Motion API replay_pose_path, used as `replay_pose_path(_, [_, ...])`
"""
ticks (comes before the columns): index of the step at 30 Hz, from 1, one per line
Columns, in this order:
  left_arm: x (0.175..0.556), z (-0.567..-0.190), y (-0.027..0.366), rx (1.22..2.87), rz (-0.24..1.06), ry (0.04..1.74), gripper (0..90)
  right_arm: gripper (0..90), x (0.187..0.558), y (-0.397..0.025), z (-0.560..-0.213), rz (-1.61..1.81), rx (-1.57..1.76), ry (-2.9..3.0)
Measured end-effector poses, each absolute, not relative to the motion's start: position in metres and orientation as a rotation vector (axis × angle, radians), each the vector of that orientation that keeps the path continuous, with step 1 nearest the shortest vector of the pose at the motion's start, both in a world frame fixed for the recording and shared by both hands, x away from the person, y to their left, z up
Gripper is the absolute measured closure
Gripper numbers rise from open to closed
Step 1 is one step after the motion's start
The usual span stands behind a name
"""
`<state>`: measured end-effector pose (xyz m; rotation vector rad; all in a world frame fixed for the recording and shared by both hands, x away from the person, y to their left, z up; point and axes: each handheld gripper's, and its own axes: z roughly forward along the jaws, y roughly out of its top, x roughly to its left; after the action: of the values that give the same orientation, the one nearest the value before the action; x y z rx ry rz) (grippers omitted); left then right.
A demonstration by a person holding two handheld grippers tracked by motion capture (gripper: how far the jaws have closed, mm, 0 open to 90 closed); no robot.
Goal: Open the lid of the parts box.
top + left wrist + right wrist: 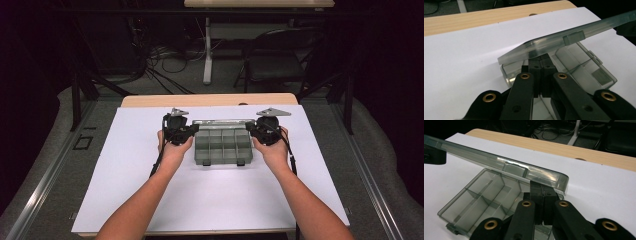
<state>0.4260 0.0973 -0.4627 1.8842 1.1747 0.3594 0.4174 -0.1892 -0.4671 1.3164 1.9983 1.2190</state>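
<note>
A smoky clear compartment box (222, 147) lies in the middle of the white sheet, its several compartments empty. Its lid (220, 121) is raised at the back. My left gripper (192, 131) is at the box's left end and my right gripper (250, 131) at its right end. In the left gripper view the jaws are pressed together, and the left gripper (541, 58) has its tips tucked under the lid (564, 40), above the base (586, 67). My right gripper (541, 187) is likewise shut under the lid's corner (556, 178), over the base (481, 195).
The white sheet (150, 190) covers a wooden table whose far edge (200, 99) shows behind the box. Beyond it are a black chair (275, 60), a table leg (207, 50) and floor cables. Open sheet lies in front of the box and to both sides.
</note>
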Motion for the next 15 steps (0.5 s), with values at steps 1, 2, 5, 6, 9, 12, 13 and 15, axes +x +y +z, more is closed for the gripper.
replay_pose_path(1, [0.429, -0.461, 0.095, 1.889, 0.373, 1.173, 90.0, 90.0, 0.421, -0.188, -0.466, 1.219, 1.32, 1.991])
replay_pose_path(2, [0.429, -0.461, 0.095, 1.889, 0.373, 1.173, 90.0, 90.0, 0.422, -0.188, -0.466, 1.222, 1.327, 1.986])
replay_pose_path(5, [0.434, -0.459, 0.091, 1.897, 0.382, 1.177, 90.0, 90.0, 0.425, -0.188, -0.465, 1.214, 1.32, 1.986])
replay_pose_path(6, [0.436, -0.459, 0.09, 1.892, 0.388, 1.181, 90.0, 90.0, 0.426, -0.187, -0.465, 1.213, 1.33, 1.979])
replay_pose_path(9, [0.44, -0.458, 0.086, 1.884, 0.391, 1.193, 90.0, 90.0, 0.431, -0.188, -0.464, 1.216, 1.336, 1.964])
replay_pose_path(12, [0.442, -0.458, 0.086, 1.882, 0.396, 1.191, 90.0, 90.0, 0.432, -0.189, -0.463, 1.222, 1.343, 1.959])
replay_pose_path(13, [0.442, -0.458, 0.086, 1.886, 0.394, 1.192, 90.0, 89.5, 0.433, -0.19, -0.463, 1.224, 1.346, 1.955])
replay_pose_path(15, [0.443, -0.459, 0.086, 1.883, 0.393, 1.19, 90.0, 88.9, 0.433, -0.19, -0.463, 1.226, 1.351, 1.955])
